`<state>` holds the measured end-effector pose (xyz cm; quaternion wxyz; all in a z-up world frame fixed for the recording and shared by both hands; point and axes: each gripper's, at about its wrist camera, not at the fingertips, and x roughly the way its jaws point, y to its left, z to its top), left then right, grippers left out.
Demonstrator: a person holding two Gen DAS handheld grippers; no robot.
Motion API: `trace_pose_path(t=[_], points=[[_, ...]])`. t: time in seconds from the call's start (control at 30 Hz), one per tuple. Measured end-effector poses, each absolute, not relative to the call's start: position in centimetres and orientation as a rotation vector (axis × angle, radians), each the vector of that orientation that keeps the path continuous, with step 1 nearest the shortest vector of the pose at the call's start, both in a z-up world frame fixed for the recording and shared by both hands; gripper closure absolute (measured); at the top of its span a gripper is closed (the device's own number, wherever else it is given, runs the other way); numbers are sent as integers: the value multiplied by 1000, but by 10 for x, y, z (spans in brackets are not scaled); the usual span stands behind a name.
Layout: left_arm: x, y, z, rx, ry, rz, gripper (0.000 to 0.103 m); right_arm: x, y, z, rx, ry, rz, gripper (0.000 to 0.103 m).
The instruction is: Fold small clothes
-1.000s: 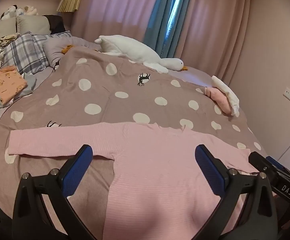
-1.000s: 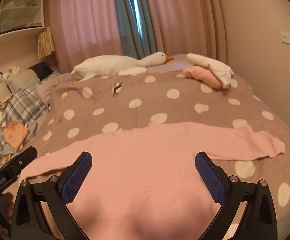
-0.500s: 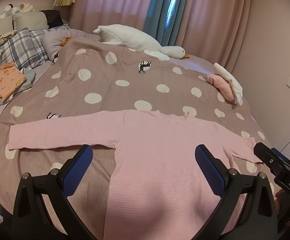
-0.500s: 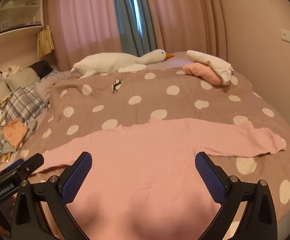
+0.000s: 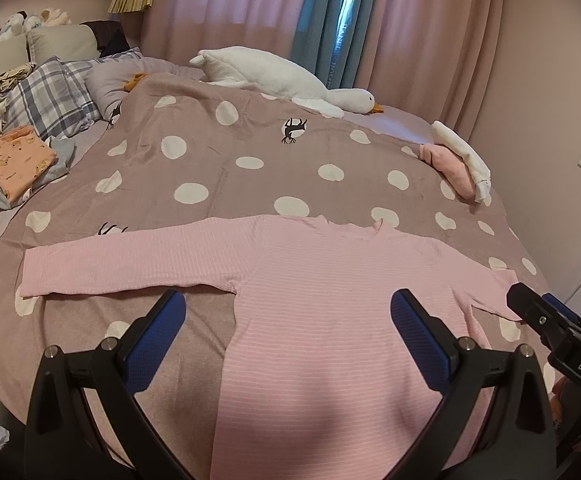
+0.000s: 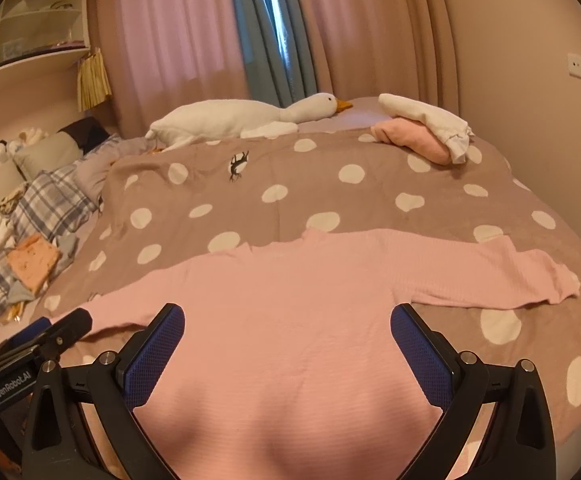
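While both sleeves lie spread, pink top (image 5: pixel 330 320) stays inside blanket (image 5: pixel 230 152) edges.

I hold my left gripper (image 5: pixel 288 312) level and pointing forward, its two blue-padded fingers (image 5: pixel 152 338) spread wide with nothing between them. My right gripper (image 6: pixel 288 326) sits just beside it, to its right, at the same height, fingers (image 6: pixel 420 354) equally wide apart and empty.

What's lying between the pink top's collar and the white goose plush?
Only bare dotted brown blanket, no clothing, between the pink striped long-sleeved top and the white goose plush toy. Both wrist views show it.
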<state>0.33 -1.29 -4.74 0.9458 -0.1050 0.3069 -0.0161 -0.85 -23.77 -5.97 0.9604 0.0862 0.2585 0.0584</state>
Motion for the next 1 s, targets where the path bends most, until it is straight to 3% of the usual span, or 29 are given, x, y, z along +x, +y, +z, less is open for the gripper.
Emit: trace_pose_path(t=[1.0], points=[[10,-14,-41,-235,629,-41,1,-8,-231,-57,156,538,140,1]])
